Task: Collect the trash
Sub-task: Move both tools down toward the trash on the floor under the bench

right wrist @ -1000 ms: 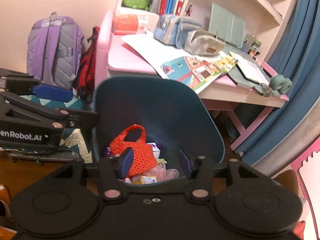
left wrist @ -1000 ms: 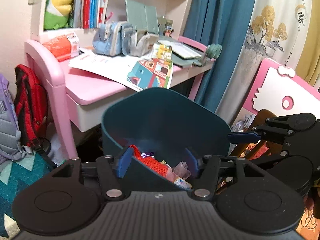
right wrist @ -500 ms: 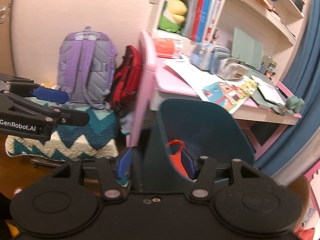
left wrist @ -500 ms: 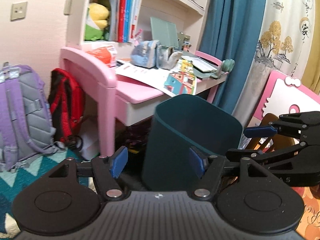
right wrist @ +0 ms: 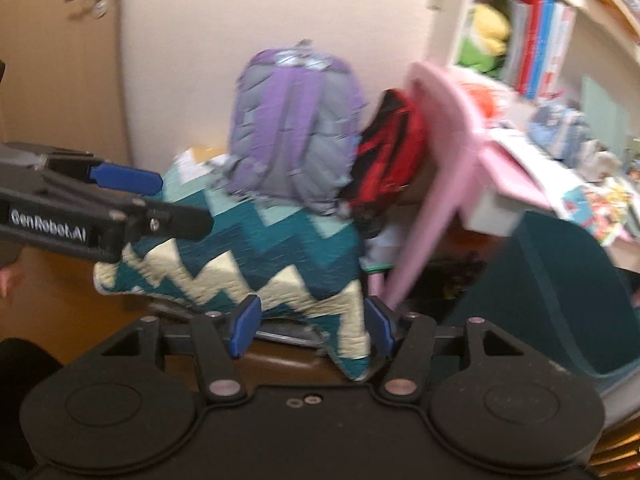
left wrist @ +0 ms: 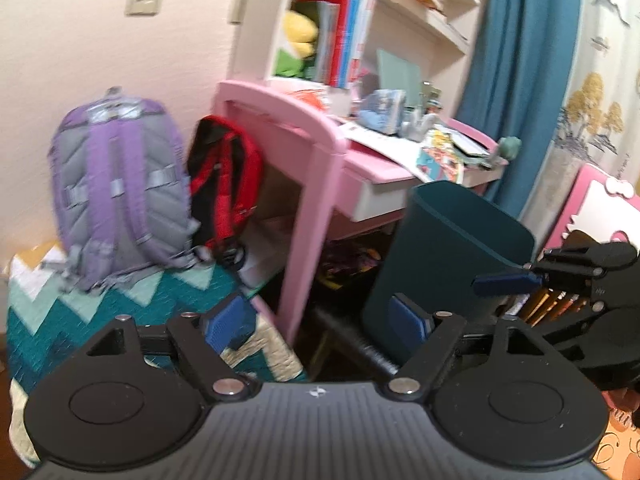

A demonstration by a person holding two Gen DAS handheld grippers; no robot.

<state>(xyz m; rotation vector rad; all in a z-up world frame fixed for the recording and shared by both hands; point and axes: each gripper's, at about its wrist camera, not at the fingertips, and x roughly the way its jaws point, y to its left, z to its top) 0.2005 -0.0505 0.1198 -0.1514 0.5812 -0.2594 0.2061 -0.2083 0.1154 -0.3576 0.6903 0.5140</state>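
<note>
The dark teal trash bin [left wrist: 452, 240] stands on the floor beside the pink desk, right of centre in the left wrist view; its inside is hidden from here. It also shows at the right edge of the right wrist view [right wrist: 560, 280]. My left gripper [left wrist: 320, 324] is open and empty, low in front of the desk leg. My right gripper [right wrist: 312, 324] is open and empty, facing the zigzag quilt. Each gripper shows in the other's view: the right one [left wrist: 560, 280] and the left one [right wrist: 112, 200].
A pink desk [left wrist: 320, 136] holds papers and pencil cases. A purple backpack [left wrist: 116, 196] and a red backpack [left wrist: 228, 184] lean by the wall on a teal zigzag quilt [right wrist: 272, 256]. A blue curtain [left wrist: 516, 72] and a pink chair [left wrist: 600, 208] are at right.
Both grippers have pulled back and swung left, away from the bin. The bin's contents, seen from above earlier, are out of sight now. Both stay open.
</note>
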